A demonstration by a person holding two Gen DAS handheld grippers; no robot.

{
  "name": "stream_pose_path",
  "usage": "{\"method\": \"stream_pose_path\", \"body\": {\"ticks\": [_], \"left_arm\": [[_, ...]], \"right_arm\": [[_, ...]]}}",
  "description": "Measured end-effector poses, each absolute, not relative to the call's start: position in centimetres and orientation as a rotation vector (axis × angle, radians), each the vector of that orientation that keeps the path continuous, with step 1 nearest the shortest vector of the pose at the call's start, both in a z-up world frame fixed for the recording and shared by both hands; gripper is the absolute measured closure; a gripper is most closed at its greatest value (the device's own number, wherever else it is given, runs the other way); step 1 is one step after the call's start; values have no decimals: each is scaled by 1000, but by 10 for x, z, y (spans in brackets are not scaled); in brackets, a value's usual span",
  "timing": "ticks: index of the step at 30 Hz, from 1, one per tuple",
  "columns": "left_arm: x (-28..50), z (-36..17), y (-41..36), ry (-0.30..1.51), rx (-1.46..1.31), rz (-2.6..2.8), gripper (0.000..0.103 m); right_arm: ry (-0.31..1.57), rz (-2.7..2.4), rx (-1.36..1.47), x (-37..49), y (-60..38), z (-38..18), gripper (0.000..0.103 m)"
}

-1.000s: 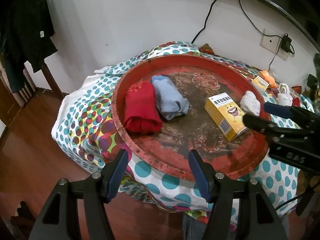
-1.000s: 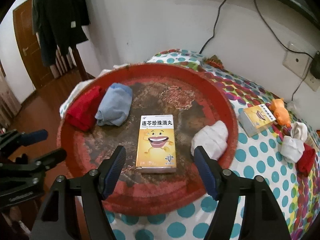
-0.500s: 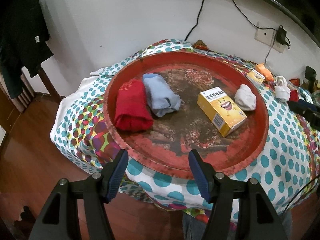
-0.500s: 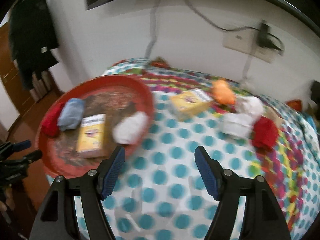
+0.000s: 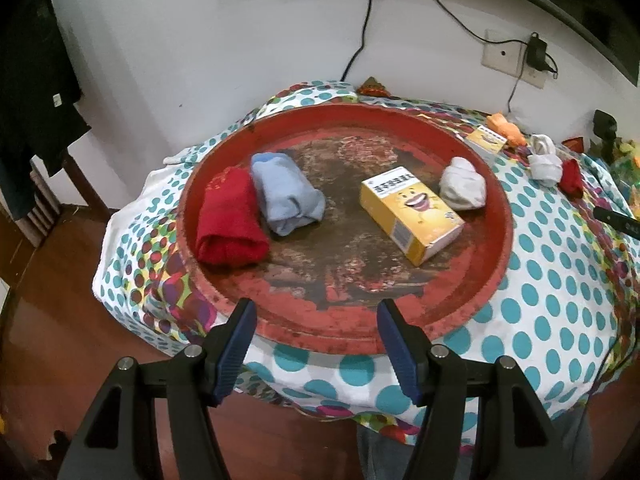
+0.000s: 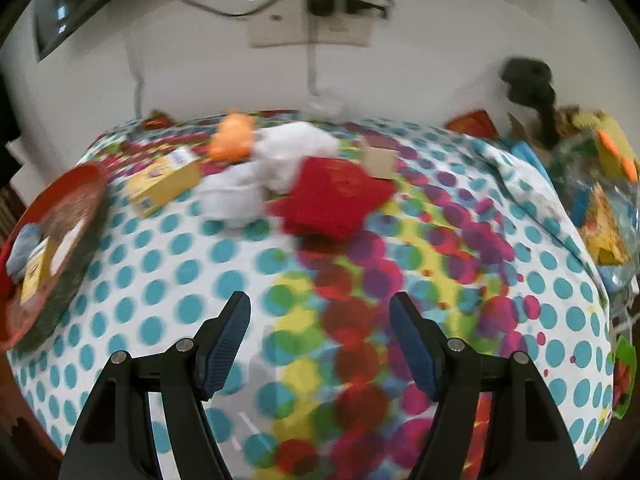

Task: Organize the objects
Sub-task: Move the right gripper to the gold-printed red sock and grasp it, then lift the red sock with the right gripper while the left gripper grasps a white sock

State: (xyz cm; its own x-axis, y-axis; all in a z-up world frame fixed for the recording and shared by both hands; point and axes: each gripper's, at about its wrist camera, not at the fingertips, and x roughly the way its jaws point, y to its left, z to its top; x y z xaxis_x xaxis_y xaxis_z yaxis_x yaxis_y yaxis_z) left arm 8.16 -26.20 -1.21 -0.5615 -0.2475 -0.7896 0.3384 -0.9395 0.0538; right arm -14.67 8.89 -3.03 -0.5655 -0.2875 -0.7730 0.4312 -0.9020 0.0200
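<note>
On the left, round red tray [image 5: 496, 216] sits on the polka-dot tablecloth [image 5: 560, 280]. Inside it, left to right: red rolled cloth [image 5: 230, 216], blue rolled cloth [image 5: 286, 198], yellow box [image 5: 412, 210], white rolled cloth [image 5: 462, 184]. Left gripper [image 5: 314, 344] hovers at the tray's near rim, jaws apart, nothing between them.

Right of the tray, loose on the cloth: second yellow box [image 6: 162, 182], orange item [image 6: 232, 138], white bundle [image 6: 264, 170], red cloth [image 6: 332, 198]. Right gripper [image 6: 320, 340] is over bare tablecloth, near side of that pile, jaws apart and empty. Far-right clutter is too blurred to identify.

Risks, my read:
- Right view is motion-blurred, so a fast approach could overshoot the pile.
- White bundle and red cloth touch; pinching one may drag the other.
- Soft rolls can unroll if caught by an edge.
- Tablecloth is loose; a low pinch could catch it and shift the tray.

Labels: tray box has Chinese characters above a smiling cartoon face, plus a barcode on its end. Characters too small to read. Second box too blurred.
</note>
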Motion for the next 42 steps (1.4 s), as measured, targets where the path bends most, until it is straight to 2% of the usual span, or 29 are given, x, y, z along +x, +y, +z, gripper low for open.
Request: {"method": "stream_pose_path", "body": {"ticks": [8,10,11,12,19,20,21,23,25,27,30,36,42], "left_arm": [[78,-8,-245,101,1251,-2554,39],[77,-7,-240,94,1258,-2563,39],[75,-7,-236,69,1261,-2562,39],[74,-6,-232,47,1261,-2561,39],[55,6,-199,-31,1258,-2630,39],[51,7,-194,-45,1262,-2641,39],[46,8,-186,-68,1266,-2651,39],[38,6,-174,-120,1267,-2662,39],[28,1,-160,-177,1288,-2663,39],[20,-3,-149,-193,1314,-2680,39],[5,-7,-129,-217,1352,-2711,39],[-28,-14,-90,-282,1396,-2783,39],[-58,-28,-63,-199,1466,-2830,39]], "right_arm": [[173,-2464,1196,-196,80,-40,33],[164,-2462,1196,-207,72,-41,27],[158,-2463,1192,-213,67,-42,18],[159,-2470,1188,-218,64,-43,17],[163,-2473,1200,-244,52,-48,18],[165,-2470,1203,-245,52,-49,22],[168,-2464,1204,-247,51,-50,30],[188,-2451,1201,-249,49,-53,34],[212,-2440,1198,-249,46,-56,42],[239,-2430,1174,-247,43,-57,55],[232,-2414,1168,-246,43,-56,65],[237,-2404,1153,-233,67,-50,67],[260,-2403,1149,-218,103,-48,67]]}}
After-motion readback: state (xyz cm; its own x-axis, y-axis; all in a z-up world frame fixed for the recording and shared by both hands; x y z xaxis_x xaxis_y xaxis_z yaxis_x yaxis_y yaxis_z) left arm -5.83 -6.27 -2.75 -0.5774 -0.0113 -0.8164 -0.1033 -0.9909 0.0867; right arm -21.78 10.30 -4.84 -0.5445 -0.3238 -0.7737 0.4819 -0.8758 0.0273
